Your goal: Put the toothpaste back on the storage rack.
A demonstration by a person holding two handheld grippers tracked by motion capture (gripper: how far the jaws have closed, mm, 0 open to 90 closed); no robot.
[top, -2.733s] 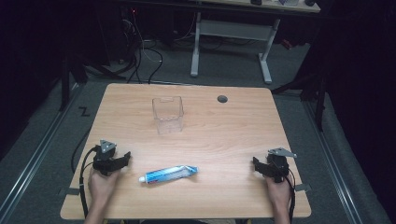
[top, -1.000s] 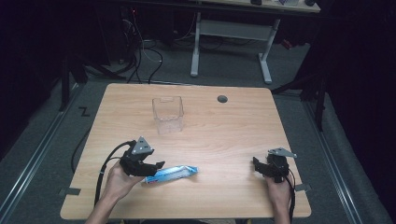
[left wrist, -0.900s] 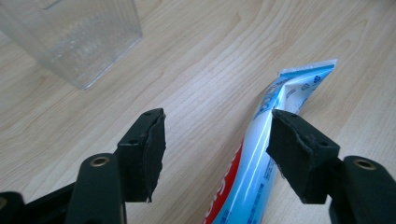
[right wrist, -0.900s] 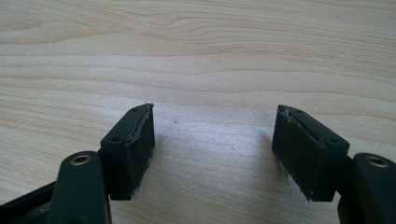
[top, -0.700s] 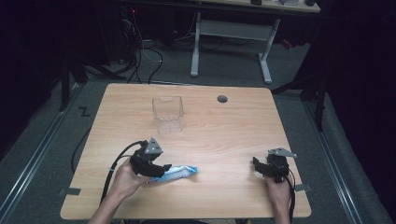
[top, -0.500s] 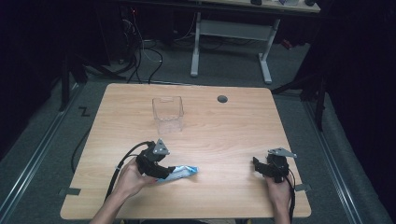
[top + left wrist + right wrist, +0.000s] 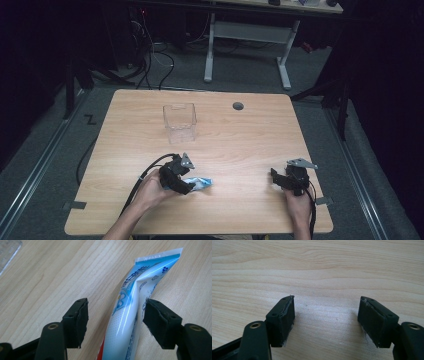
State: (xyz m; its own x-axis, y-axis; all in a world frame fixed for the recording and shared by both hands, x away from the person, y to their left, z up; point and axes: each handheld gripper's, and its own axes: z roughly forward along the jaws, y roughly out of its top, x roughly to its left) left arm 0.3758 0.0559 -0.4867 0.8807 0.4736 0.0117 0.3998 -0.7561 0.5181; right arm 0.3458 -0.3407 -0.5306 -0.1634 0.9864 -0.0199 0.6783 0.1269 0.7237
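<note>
A blue and white toothpaste tube (image 7: 201, 183) lies flat on the wooden table (image 7: 240, 135) near its front. My left gripper (image 7: 184, 186) is down over the tube, open, with one jaw on each side of it. In the left gripper view the tube (image 7: 130, 315) runs up between the two pads (image 7: 80, 320), nearer the right one, its crimped end pointing away. My right gripper (image 7: 278, 177) rests open at the front right, with bare wood between its fingers (image 7: 284, 317).
A clear plastic box (image 7: 179, 122) stands upright behind the tube, toward the table's middle; its corner (image 7: 7, 252) shows in the left gripper view. A round cable hole (image 7: 238, 106) sits near the far edge. Cables trail off the front left.
My left gripper has moved from the front left corner rightward to the tube and now straddles it. The tube has shifted slightly. The right gripper has stayed still.
</note>
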